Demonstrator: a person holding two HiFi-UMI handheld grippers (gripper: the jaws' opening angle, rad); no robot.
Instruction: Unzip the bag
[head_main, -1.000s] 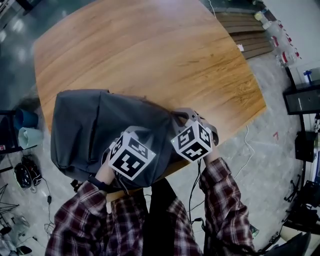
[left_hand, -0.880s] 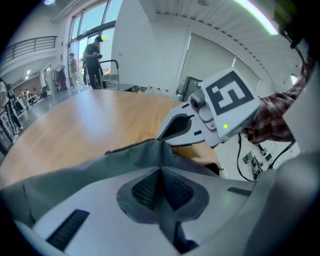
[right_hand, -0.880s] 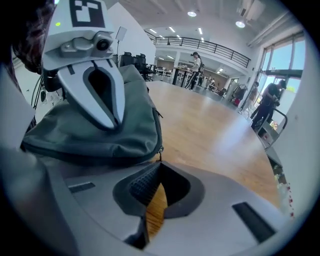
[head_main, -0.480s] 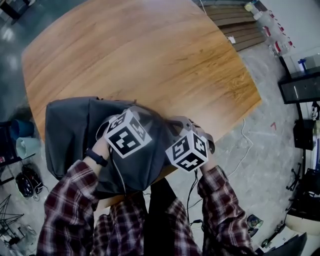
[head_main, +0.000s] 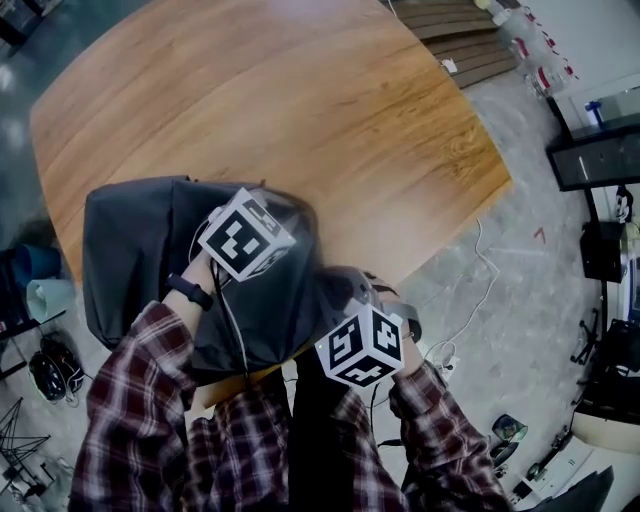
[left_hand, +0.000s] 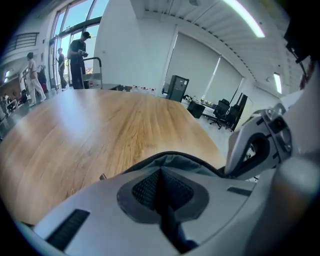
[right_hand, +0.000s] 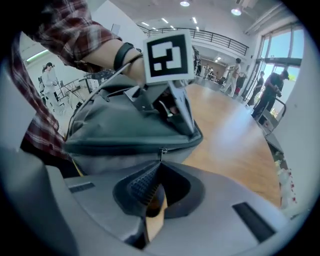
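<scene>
Gripping state, left gripper (left_hand: 161, 174): jaws are closed together, and a dark fold of the backpack (head_main: 140, 250) is pinched at the tips.
Gripping state, right gripper (right_hand: 159, 172): jaws are closed on the metal zipper pull (right_hand: 163, 152).
Backpack location: the grey bag is laid on the wooden counter (head_main: 300, 110), at the near edge.
Gripper placement: the left gripper is set on the backpack's top; the right gripper is held at the backpack's end, by the counter edge.

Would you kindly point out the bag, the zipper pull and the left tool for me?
bag (head_main: 130, 250), head view, on its grey fabric panel.
zipper pull (right_hand: 162, 152), right gripper view, on the small metal tab.
left tool (left_hand: 160, 174), left gripper view, where its closed tips meet.
</scene>
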